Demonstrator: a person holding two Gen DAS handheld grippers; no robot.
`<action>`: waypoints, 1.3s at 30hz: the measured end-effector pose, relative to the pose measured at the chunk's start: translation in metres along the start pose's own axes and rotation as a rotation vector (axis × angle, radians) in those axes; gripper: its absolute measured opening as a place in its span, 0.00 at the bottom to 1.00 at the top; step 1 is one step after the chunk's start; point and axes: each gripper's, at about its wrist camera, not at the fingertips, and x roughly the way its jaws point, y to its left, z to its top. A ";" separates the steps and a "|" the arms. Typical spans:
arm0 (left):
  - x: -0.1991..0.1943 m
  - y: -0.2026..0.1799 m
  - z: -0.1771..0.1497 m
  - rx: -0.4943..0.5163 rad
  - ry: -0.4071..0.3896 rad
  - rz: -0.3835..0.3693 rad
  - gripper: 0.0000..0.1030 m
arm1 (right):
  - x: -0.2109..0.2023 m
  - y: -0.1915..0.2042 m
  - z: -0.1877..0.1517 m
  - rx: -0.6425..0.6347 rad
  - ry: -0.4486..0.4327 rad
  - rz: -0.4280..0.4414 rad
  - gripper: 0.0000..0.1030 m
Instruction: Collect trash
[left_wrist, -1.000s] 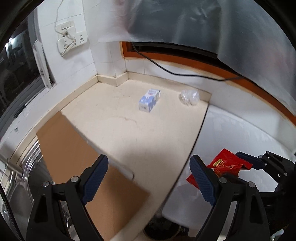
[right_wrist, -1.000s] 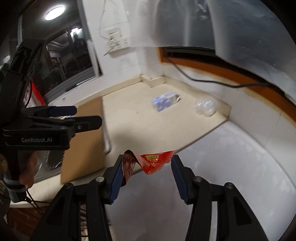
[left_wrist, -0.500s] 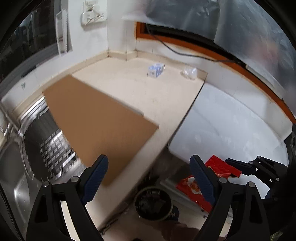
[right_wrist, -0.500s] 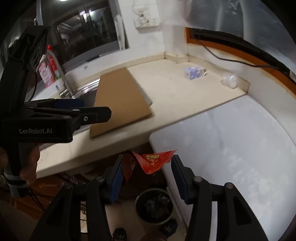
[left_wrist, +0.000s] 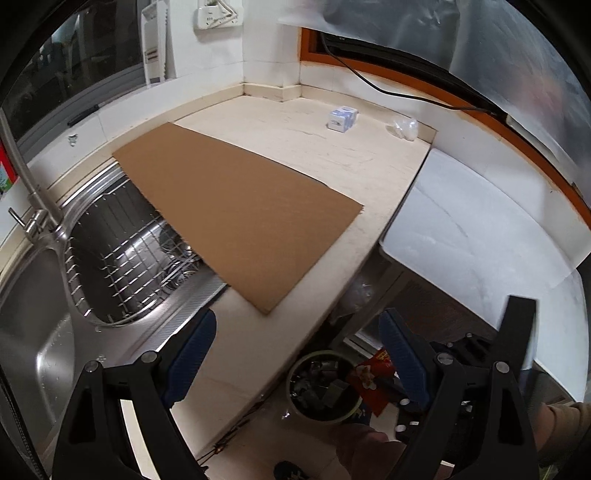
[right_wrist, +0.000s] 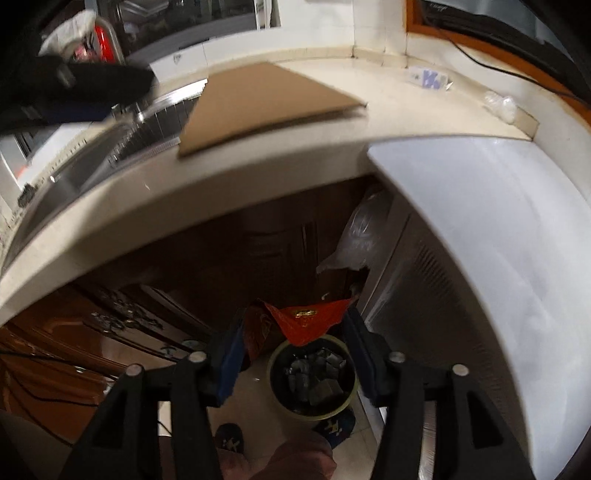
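Observation:
My right gripper (right_wrist: 295, 321) hangs over a round trash bin (right_wrist: 274, 384) on the floor. A crumpled red snack wrapper (right_wrist: 306, 323) spans its blue pads; the jaws are opening and the wrapper still touches both. In the left wrist view the same wrapper (left_wrist: 369, 374) shows beside the bin (left_wrist: 293, 387). My left gripper (left_wrist: 295, 325) is open and holds nothing, above the counter's front edge. A blue-and-white carton (left_wrist: 343, 118) and a crumpled clear plastic piece (left_wrist: 404, 127) lie at the back of the counter.
A brown cardboard sheet (left_wrist: 236, 206) lies across the counter and partly over the steel sink (left_wrist: 33, 332) with its rack. A white appliance top (left_wrist: 480, 229) adjoins the counter on the right. Dark cabinets (right_wrist: 221, 251) stand under the counter. A person's slippered feet (right_wrist: 229, 441) are by the bin.
Both grippers pulled back from the counter and sank. The right one carried the red wrapper down below counter level to above the bin, and its jaws have widened.

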 end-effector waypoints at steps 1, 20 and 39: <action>-0.001 0.003 -0.001 -0.002 -0.001 0.002 0.86 | 0.007 0.001 -0.001 -0.004 0.009 -0.006 0.63; -0.002 0.012 0.014 -0.013 -0.020 -0.030 0.86 | -0.038 -0.018 0.021 0.070 -0.053 -0.002 0.64; 0.067 -0.070 0.180 0.096 -0.082 -0.029 0.86 | -0.098 -0.132 0.137 0.141 -0.226 -0.124 0.64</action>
